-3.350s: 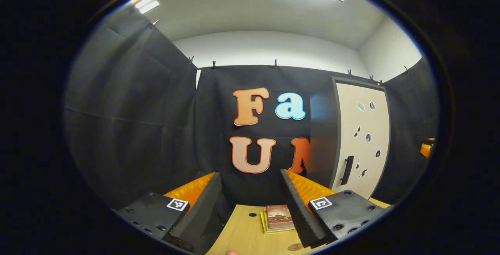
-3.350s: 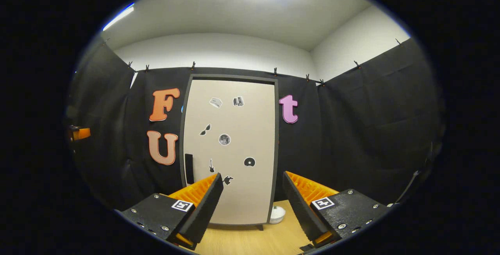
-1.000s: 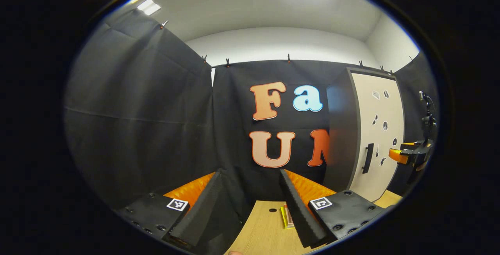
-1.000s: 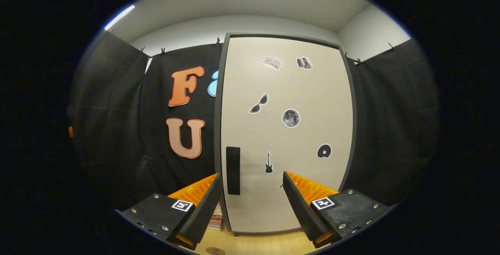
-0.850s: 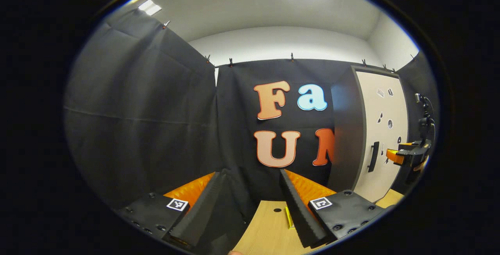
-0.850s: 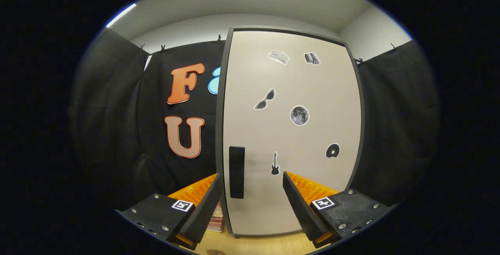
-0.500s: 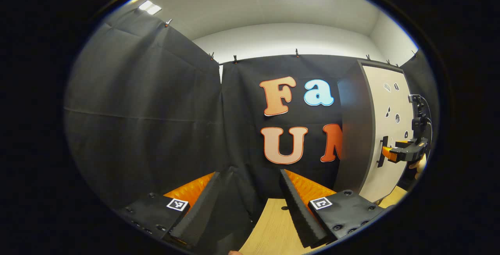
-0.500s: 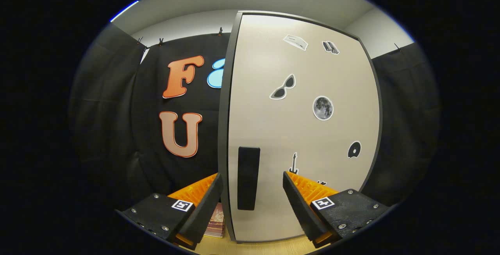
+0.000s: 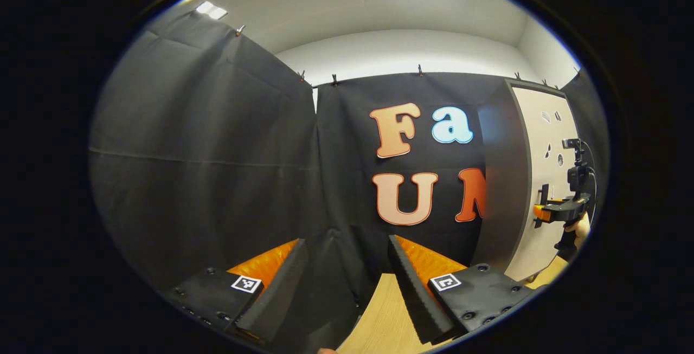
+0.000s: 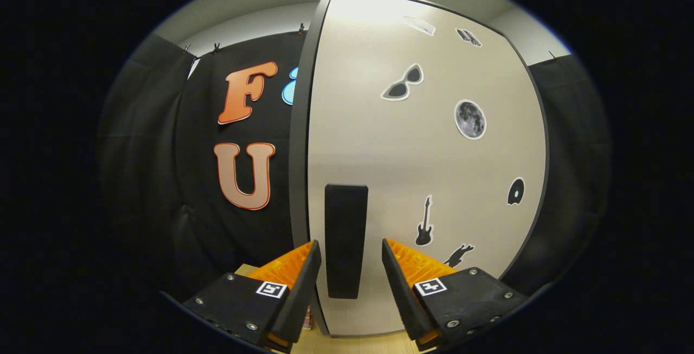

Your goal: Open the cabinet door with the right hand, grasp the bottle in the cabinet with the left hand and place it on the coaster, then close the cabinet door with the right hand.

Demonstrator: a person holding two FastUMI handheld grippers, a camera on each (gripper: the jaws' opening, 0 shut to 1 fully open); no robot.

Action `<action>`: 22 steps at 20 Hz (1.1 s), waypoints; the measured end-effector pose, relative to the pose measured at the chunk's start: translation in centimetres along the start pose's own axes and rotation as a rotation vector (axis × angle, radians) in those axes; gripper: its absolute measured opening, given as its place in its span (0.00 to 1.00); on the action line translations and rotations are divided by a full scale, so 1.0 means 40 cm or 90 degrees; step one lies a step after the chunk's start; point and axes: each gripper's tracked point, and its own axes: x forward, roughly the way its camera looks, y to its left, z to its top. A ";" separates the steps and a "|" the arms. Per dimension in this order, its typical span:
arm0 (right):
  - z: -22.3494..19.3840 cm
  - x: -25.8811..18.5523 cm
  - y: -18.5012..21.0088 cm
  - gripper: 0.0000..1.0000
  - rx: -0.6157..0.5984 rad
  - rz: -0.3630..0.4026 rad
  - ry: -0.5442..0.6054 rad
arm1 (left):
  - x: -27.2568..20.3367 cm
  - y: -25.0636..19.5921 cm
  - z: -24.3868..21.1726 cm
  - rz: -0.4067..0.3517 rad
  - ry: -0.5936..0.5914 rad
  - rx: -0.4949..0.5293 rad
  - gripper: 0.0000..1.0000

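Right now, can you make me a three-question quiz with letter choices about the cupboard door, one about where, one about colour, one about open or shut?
1. Where is the handle compared with the right gripper?
A. between its fingers
B. far off to one side
C. behind the camera

2. What colour is the handle?
A. white
B. black
C. red

3. Is the cabinet door open or shut?
A. wide open
B. taken off
C. shut

Answers: 1 A, the handle stands in the gap between the two fingers. 2 B, it is a dark bar on the pale door. 3 C, the door lies flat in its dark frame.
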 end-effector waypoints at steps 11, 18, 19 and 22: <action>-0.006 -0.007 0.011 0.31 0.005 0.029 0.002 | -0.061 0.025 0.021 0.016 -0.008 -0.005 0.97; -0.005 -0.056 0.008 0.23 0.013 0.061 -0.008 | -0.123 0.012 0.044 0.014 -0.018 -0.002 0.97; -0.004 -0.070 0.005 0.23 0.013 0.063 -0.009 | -0.137 0.010 0.048 0.012 -0.019 -0.002 0.97; -0.009 -0.100 -0.004 0.23 0.017 0.070 -0.010 | -0.152 -0.004 0.055 0.006 -0.021 -0.005 0.97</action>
